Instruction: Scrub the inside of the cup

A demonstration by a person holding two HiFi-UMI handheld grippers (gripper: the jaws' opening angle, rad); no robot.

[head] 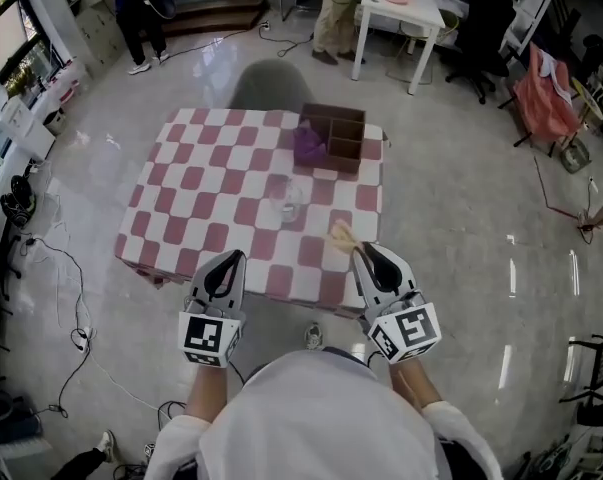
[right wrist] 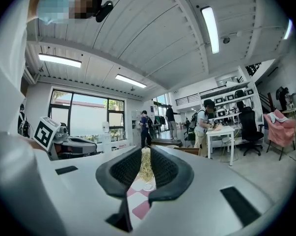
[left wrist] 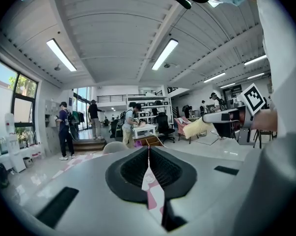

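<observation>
A clear glass cup (head: 286, 204) stands upright near the middle of the red-and-white checked table (head: 196, 183). My left gripper (head: 235, 257) hovers over the table's near edge, shut with nothing between its jaws (left wrist: 148, 149). My right gripper (head: 360, 251) is at the near right edge, shut on a straw-coloured scrubber (head: 341, 234) that sticks out toward the cup. In the right gripper view its fibres (right wrist: 146, 164) fill the gap between the pads. The left gripper view shows the scrubber (left wrist: 197, 128) at the right. Both grippers are short of the cup and apart from it.
A brown divided box (head: 339, 136) with a purple thing (head: 309, 144) beside it sits at the table's far right. A grey chair (head: 268, 84) stands behind the table. Cables (head: 66, 298) trail on the floor at left. People and a white table (head: 401, 13) are farther back.
</observation>
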